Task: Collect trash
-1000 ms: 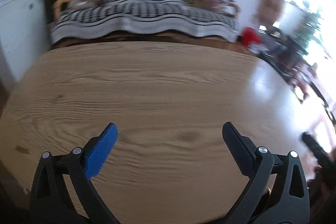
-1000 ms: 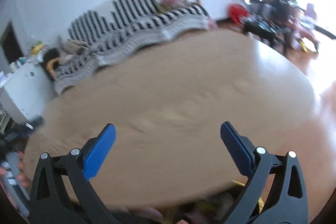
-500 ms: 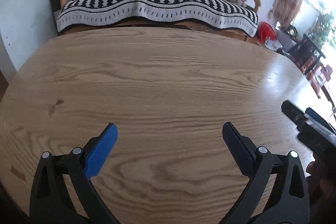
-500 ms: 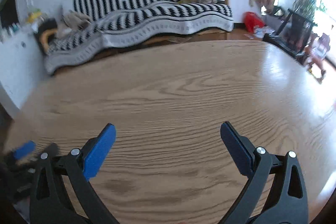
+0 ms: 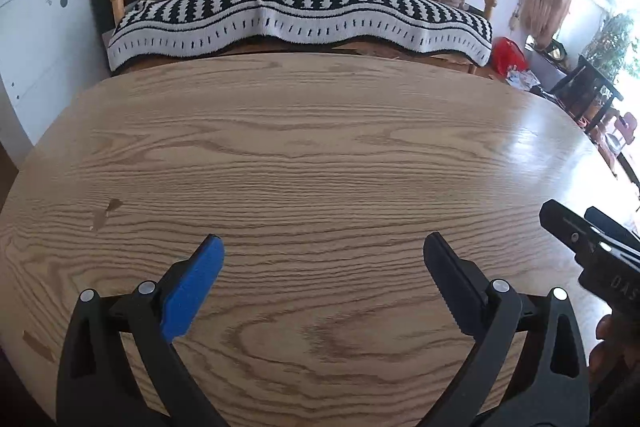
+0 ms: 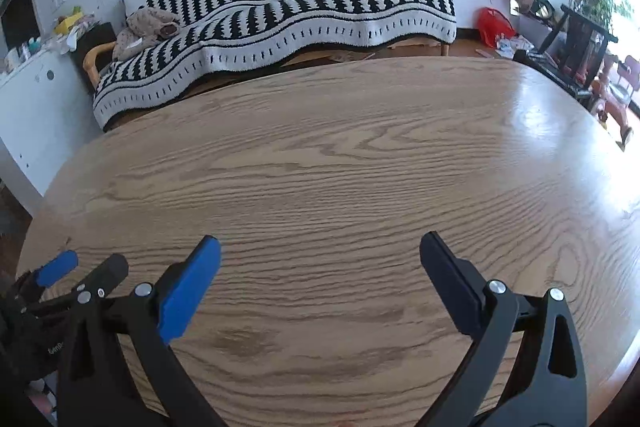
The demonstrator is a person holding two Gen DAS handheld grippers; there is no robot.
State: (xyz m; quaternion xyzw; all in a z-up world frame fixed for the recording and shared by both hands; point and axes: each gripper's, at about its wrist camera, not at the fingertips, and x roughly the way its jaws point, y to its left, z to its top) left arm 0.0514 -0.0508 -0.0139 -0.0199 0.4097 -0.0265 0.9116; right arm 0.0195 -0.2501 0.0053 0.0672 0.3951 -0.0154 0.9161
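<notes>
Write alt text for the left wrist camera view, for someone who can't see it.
The open left gripper, one blue pad and one black, is held over a bare wooden table. Behind the table stands a sofa under a black-and-white striped blanket. The right gripper enters at the right edge.

Left gripper (image 5: pixel 322 247) spread wide above wooden table (image 5: pixel 312 155), striped sofa (image 5: pixel 300 7) behind

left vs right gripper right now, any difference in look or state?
Little. The left gripper sits level with the table; the right gripper is angled, the table edge sloping in its view. Each appears at the other camera's edge. Shared: both open, empty, one blue pad each.
</notes>
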